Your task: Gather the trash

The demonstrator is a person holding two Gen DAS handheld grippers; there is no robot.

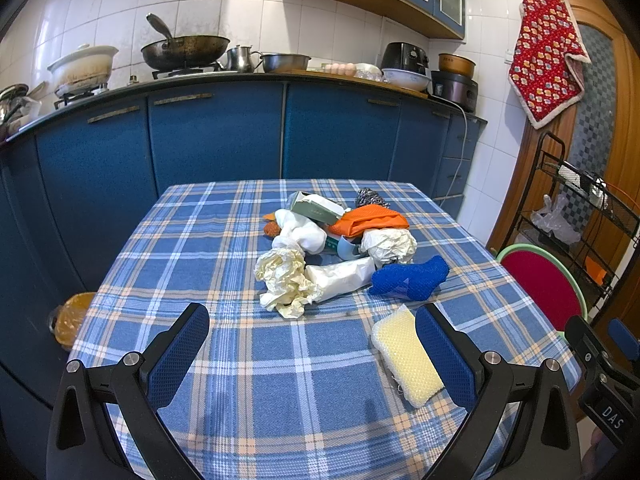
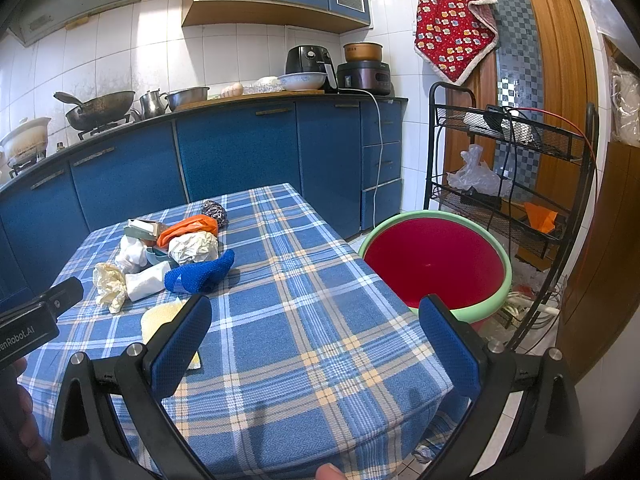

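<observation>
Left gripper (image 1: pixel 312 344) and right gripper (image 2: pixel 316 344) both gape empty; best start with the near sponge (image 1: pixel 406 360), pinching its long sides, then basin (image 2: pixel 436 264).

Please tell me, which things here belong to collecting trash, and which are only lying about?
For the job: crumpled paper, white wrapper, paper ball, orange bag, red basin.

Lying about: yellow sponge, blue cloth, wok.

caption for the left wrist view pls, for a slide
Open left gripper faces a trash pile on the plaid tablecloth, yellow sponge nearest.
</observation>
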